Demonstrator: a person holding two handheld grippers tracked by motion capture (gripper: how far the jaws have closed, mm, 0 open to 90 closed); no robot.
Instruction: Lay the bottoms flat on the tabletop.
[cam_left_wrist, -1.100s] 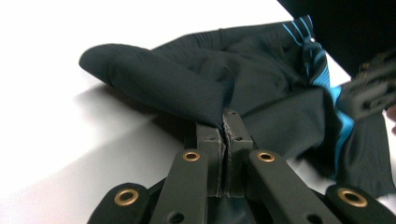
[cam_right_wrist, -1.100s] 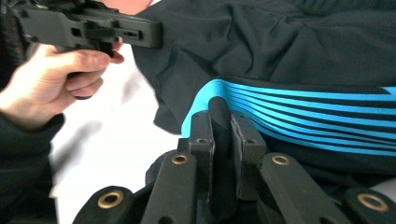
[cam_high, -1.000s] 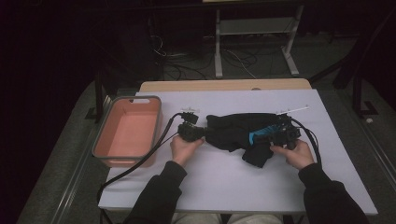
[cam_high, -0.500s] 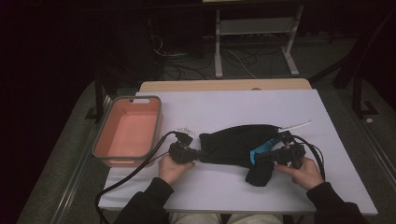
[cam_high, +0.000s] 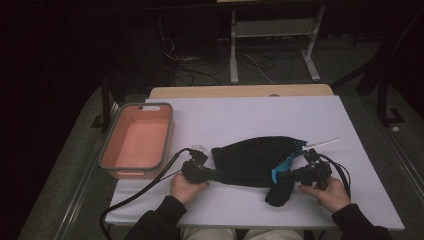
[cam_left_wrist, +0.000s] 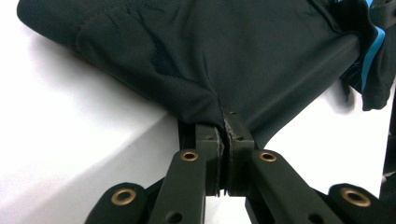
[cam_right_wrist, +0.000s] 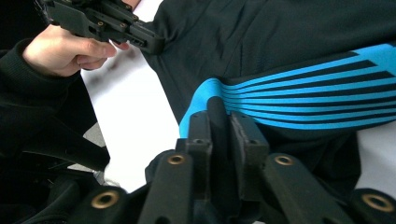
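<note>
Black garment (cam_high: 252, 161) spread on worktop (cam_high: 240, 117) between grippers. Edge pinched thinly by left gripper (cam_left_wrist: 223, 133); blue-striped hem clamped in right gripper (cam_right_wrist: 219, 122), whose jaws have just been opening. Risk: hem slipped out, fabric dropped if pulled apart. Tub (cam_high: 136, 140) well clear beyond left gripper.

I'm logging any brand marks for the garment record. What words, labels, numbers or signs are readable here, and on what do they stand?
None can be read.
Black fabric garment with blue stripes: stripes only, no lettering or logo visible.
Pink rectangular plastic bin: no print on its walls.
White table top: unmarked.
Left tongs and right tongs, both pinching the cloth: no markings.
</note>
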